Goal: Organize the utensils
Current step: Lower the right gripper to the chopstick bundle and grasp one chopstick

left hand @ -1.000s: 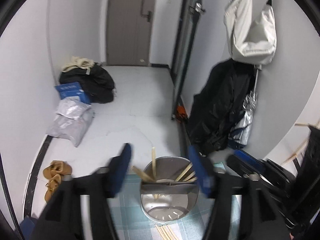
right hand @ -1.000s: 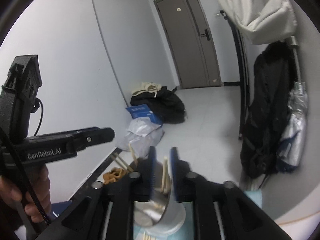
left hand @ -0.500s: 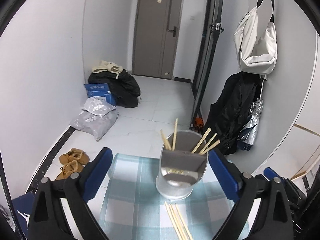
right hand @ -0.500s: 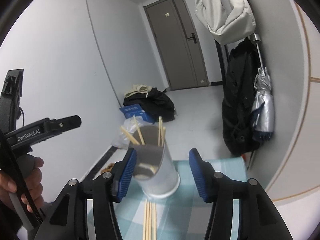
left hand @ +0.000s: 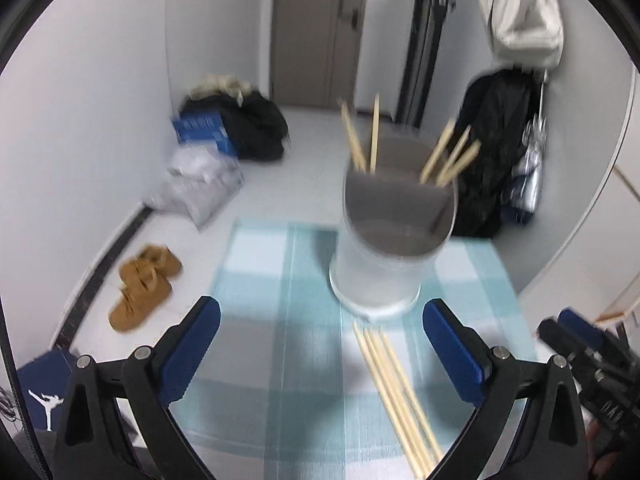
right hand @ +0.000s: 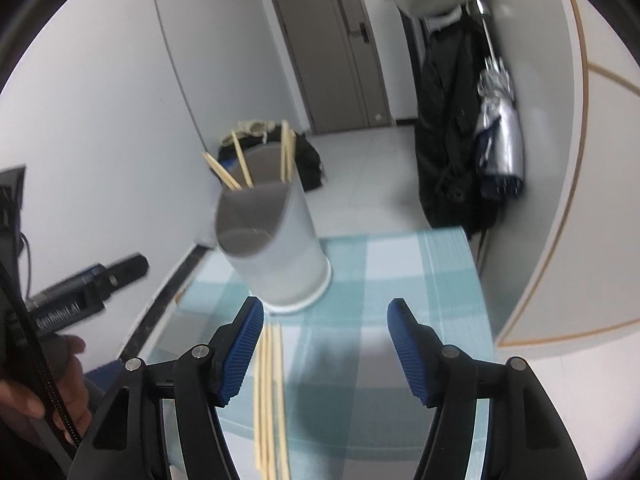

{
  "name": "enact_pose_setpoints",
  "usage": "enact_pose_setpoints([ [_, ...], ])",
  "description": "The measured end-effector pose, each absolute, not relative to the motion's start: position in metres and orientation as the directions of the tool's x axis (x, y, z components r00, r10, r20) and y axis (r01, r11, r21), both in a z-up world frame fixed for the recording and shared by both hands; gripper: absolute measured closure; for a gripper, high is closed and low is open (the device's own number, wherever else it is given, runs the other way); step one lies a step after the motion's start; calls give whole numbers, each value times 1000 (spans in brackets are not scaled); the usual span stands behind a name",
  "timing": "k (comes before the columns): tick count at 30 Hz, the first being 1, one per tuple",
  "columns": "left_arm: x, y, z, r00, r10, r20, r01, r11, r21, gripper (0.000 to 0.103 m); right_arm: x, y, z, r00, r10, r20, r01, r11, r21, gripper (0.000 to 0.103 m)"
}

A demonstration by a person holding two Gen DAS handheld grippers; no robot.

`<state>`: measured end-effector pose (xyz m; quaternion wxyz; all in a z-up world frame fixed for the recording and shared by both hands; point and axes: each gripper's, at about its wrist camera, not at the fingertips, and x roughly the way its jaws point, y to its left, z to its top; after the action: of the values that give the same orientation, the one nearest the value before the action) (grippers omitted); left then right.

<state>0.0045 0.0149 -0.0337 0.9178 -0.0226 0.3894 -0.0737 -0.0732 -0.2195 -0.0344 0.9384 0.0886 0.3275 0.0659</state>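
Both grippers have been drawn back from the holder (left hand: 394,236), the left gripper (left hand: 320,344) spread wide and empty, the right gripper (right hand: 325,346) just opening, nothing between its jaws. Five chopsticks (left hand: 450,156) are stood in the holder; four loose chopsticks (left hand: 394,392) are left on the checked cloth (left hand: 280,360).

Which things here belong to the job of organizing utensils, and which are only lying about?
Belong to the job:
- loose chopsticks on the checked cloth
- utensil holder
- chopsticks in the holder

Only lying about:
- brown shoes
- black bag
- blue box
- folded umbrella
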Motion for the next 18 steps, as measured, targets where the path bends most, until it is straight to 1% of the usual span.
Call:
enact_pose_setpoints([
  [6,28,28,-56,644,-136,-753,55,990,-132,3,-55,-221,-67,683,164,-711,-46,982,183,40],
  [9,36,37,-56,644,-137,-752,18,986,-164,3,-44,-215,-82,631,171,-757,-55,983,176,47],
  [11,38,44,-59,643,-120,-757,-6,987,-161,3,-34,-206,-92,588,174,-790,-76,984,159,55],
  [14,41,53,-60,647,-98,-756,-34,987,-158,3,-17,-188,-102,534,188,-824,-139,981,133,61],
  [16,44,60,-60,659,-100,-745,-42,985,-170,3,-7,-176,-106,512,199,-836,-179,976,122,64],
  [18,45,65,-59,668,-89,-739,-50,985,-165,3,3,-165,-113,488,207,-848,-213,970,115,69],
])
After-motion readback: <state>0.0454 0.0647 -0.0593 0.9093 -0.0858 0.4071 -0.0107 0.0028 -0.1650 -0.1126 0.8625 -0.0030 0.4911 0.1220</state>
